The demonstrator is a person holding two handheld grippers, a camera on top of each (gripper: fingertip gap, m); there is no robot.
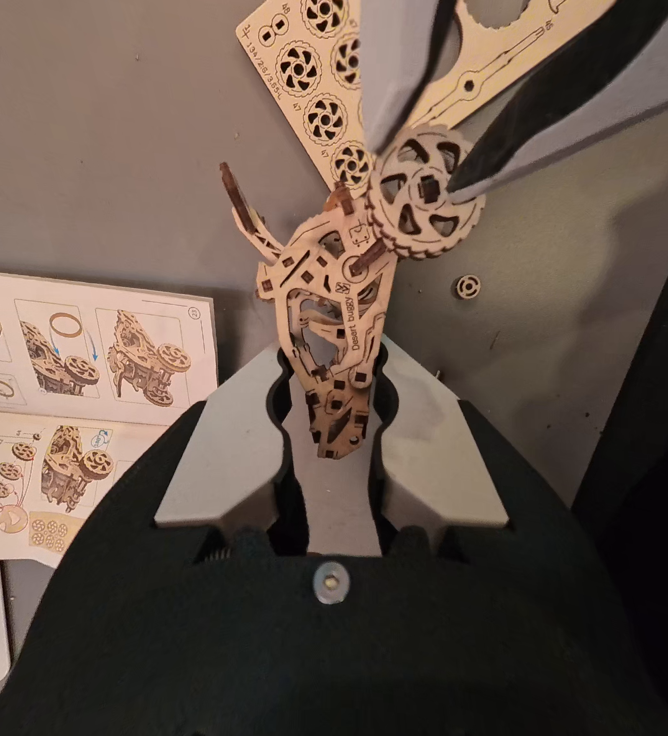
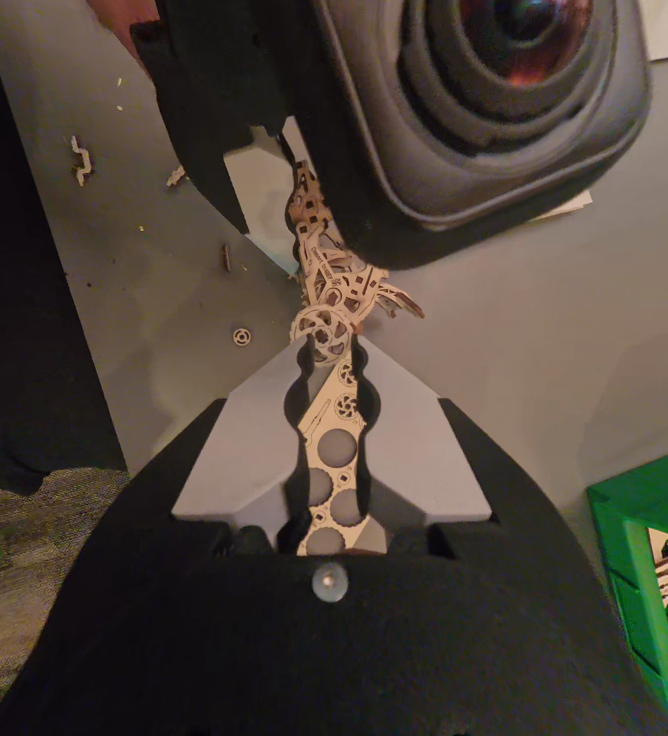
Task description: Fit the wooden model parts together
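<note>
Left hand-held gripper, lower centre of the left wrist view: clamped on the wooden buggy frame, held above the grey worktop. Right hand-held gripper, centre of the right wrist view: closed on a toothed wooden wheel, pressed against the frame's dark axle. Parts sheet flat at upper centre; open instruction booklet at left; small wooden ring lying at right. Green box at lower right.
</note>
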